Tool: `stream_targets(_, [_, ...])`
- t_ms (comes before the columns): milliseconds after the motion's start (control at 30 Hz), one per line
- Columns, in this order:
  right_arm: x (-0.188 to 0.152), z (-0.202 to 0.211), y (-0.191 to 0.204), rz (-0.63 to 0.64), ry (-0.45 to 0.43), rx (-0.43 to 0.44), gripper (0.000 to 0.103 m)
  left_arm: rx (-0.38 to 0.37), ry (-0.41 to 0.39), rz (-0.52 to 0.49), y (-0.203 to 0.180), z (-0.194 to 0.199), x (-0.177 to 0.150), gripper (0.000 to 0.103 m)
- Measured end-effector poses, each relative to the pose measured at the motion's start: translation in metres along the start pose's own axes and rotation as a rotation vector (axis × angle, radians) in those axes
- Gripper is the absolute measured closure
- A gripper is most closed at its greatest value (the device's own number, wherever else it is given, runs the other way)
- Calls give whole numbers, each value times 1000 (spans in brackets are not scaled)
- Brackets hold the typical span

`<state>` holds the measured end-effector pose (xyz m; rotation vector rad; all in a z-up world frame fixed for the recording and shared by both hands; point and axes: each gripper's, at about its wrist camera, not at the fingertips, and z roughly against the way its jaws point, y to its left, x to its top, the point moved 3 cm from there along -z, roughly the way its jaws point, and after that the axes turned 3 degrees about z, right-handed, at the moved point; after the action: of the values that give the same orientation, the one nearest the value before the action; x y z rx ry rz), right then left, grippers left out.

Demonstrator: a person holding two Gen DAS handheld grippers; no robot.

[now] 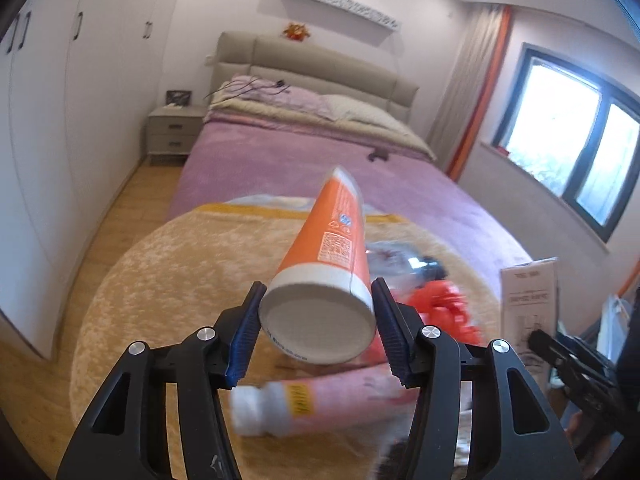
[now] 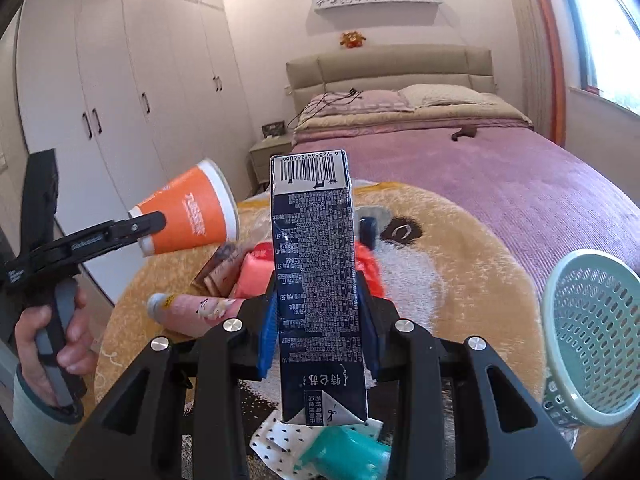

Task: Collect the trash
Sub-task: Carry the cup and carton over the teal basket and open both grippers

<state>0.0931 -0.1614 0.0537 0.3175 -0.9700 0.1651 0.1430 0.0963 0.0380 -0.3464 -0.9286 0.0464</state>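
Both jaws are closed on trash. The left gripper (image 1: 318,330) clamps an orange paper cup (image 1: 326,248) by its base, mouth pointing away. The right gripper (image 2: 318,330) holds a dark carton (image 2: 314,272), long axis running forward. The mint mesh basket (image 2: 592,336) lies to the right, nearer the right gripper, so I judge that the carton goes in first.

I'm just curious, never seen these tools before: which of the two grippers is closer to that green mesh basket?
Right. The basket sits just beside the right gripper, which clamps a dark carton. The left gripper, holding an orange cup, is on the far side.
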Motion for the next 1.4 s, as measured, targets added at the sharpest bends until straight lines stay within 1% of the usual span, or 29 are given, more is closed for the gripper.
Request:
stream_targets(133, [3,21,-22,-45,-42,-28,71,-65,-22,-34,-34,11,-1,52])
stream_targets(233, [5,36,-44,-85,-70,-61,71,-117,-25,-70,-71,13,-7,52])
stream_targets(267, [4,41,-52,-98,-76,-71,71,-131,-26,-76,-78,13,-7,53])
stream_targets(333, [3,51,-72,-132,-89,-101,71,-166,-24,-90,-99,11,-10,53])
stream_targets(367, [1,56,-80,-146,-94,-113,71,-191,-19,-102,-115,9,-12,53])
stream_targets(500, [-9,78,-125,-224,-115,-179,71,-259,-5,-149,-163,3,-15,53])
stream_targets(567, [-14,87,-146,-260,-120,-214,71,-300,8,-176,-192,-1,-18,53])
stream_targets(700, [-30,104,-193,-347,-125,-284,71,-358,30,-205,-240,-13,-26,53])
stream_targets(833, [-47,111,-233,-396,-121,-374,71,-412,66,-206,-281,-37,-39,53])
stream_targets(933, [-59,103,-255,-414,-92,-433,71,-414,97,-176,-309,-67,-52,53])
stream_targets(1000, [-66,94,-266,-413,-66,-463,71,-446,121,-146,-321,-80,-62,53])
stream_targets(1067, [-73,86,-275,-406,-41,-486,71,-441,139,-137,-332,-96,-72,53])
stream_targets(1133, [-81,77,-283,-417,-12,-490,71,-437,159,-132,-338,-111,-82,53])
stream_targets(1200, [-87,70,-293,-430,17,-491,71,-412,182,-139,-344,-126,-92,53])
stream_targets(1400, [-106,53,-309,-483,86,-476,71,-376,231,-167,-354,-152,-113,53])
